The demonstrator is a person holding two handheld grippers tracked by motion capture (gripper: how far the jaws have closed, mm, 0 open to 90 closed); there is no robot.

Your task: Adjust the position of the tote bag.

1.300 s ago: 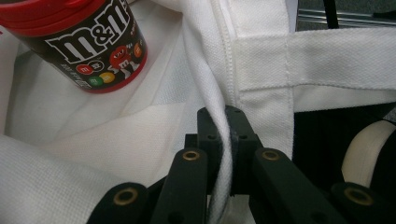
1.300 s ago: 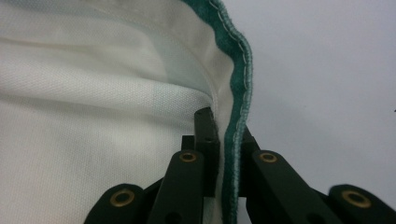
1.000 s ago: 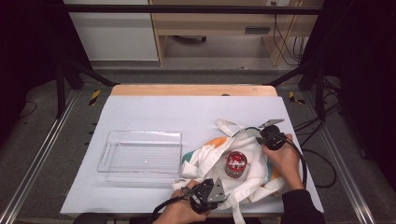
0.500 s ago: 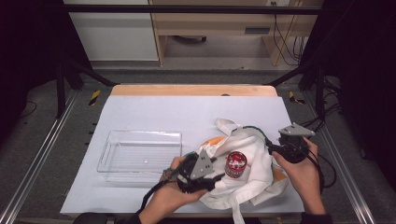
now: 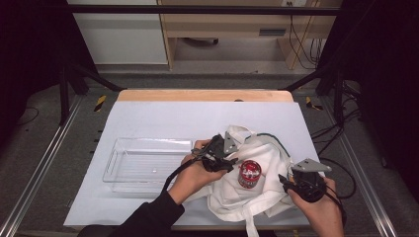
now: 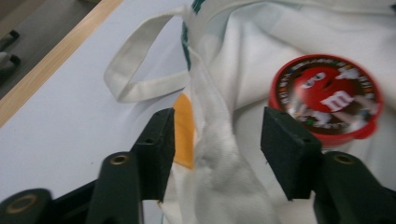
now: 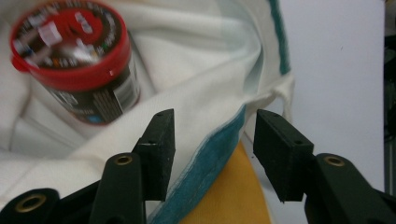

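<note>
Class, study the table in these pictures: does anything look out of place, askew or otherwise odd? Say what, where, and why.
The white cloth bag lies crumpled on the right of the table, with a red-lidded candy tub standing on its folds rather than on the flat mat. The clear tray to its left lies square. Nothing looks spilled or damaged.

Both tools let go of bag (image 5: 257, 197), jaws reclosing, left tool (image 5: 228, 157) moved up

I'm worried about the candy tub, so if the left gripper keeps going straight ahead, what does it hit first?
Probably the white cloth bag: a raised fold lies between the left gripper's open jaws. The red-lidded tub sits off to one side.
</note>
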